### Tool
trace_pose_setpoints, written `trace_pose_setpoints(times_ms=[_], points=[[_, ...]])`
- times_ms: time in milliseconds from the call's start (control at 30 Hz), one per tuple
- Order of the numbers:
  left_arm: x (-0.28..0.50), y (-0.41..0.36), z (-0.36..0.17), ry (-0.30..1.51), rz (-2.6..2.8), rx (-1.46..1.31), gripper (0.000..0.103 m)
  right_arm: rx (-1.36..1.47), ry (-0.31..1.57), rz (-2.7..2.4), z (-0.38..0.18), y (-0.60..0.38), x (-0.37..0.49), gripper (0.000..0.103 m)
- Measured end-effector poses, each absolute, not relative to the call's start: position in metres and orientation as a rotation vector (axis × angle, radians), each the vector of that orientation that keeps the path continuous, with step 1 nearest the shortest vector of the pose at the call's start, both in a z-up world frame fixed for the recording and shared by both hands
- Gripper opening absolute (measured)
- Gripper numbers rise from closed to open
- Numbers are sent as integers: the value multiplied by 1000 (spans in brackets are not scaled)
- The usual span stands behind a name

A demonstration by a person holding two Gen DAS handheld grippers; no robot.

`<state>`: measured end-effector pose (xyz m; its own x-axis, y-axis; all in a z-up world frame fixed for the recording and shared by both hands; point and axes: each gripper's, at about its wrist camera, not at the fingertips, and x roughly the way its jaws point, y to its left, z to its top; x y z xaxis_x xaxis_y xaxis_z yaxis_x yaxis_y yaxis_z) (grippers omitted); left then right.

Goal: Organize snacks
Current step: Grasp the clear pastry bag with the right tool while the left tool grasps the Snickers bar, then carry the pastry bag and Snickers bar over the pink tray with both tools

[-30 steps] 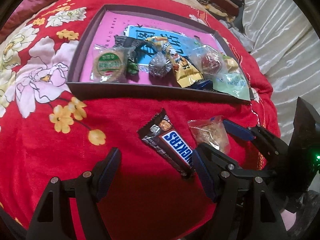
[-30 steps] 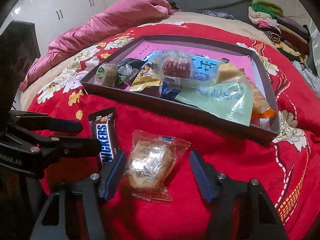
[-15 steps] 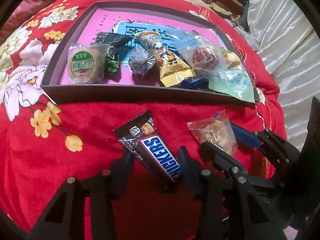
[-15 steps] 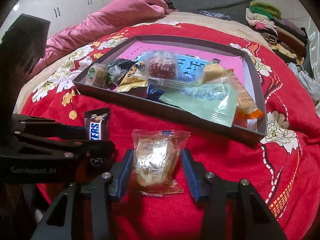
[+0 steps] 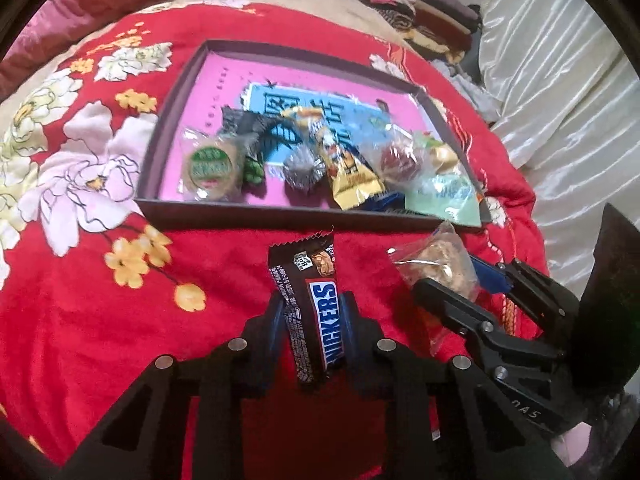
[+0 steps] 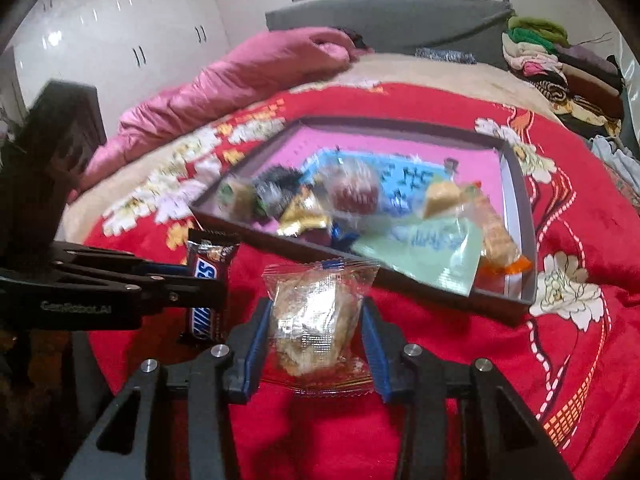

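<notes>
A: Two snacks are being held, one in each gripper, above a red flowered blanket [image 5: 100, 320] on a bed.

B: Which gripper has which?

A: The left gripper [image 5: 313, 320] is clamped on a Snickers bar [image 5: 316, 304], its pads pressing the wrapper's long sides. The right gripper [image 6: 316, 328] grips a clear-wrapped pastry [image 6: 314, 320] the same way, pads against both sides of the packet.

B: Where do the snacks go?

A: Just beyond both sits a shallow dark tray [image 5: 256, 213] with a pink floor. Along its near wall lie other snacks: a round green-labelled cake [image 5: 212, 168], a silver foil sweet [image 5: 302, 168], a yellow packet [image 5: 350, 176], a red wrapped ball [image 6: 356, 194] and a pale green sachet [image 5: 448, 196].

B: So which step is this?

A: It looks like the pick-up is done and the carry to the tray is in hand. I cannot tell how far the two snacks are off the blanket.

B: And next?

A: Probably taking each snack over the near wall and releasing it on a bare patch of pink floor, further back, without crowding the row.
</notes>
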<state>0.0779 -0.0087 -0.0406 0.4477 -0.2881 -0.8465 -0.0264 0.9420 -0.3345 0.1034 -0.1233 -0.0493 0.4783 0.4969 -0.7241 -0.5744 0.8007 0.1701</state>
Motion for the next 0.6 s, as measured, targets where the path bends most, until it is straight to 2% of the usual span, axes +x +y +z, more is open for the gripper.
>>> trace_pose_setpoints(times_ms=[267,600], points=[[75,8,-8,1013,-149,-329,27,-29,748,658,-28,-135,103,43],[89,11,9,958,-131,-315,27,4,701,603,-18,-150,114,43]])
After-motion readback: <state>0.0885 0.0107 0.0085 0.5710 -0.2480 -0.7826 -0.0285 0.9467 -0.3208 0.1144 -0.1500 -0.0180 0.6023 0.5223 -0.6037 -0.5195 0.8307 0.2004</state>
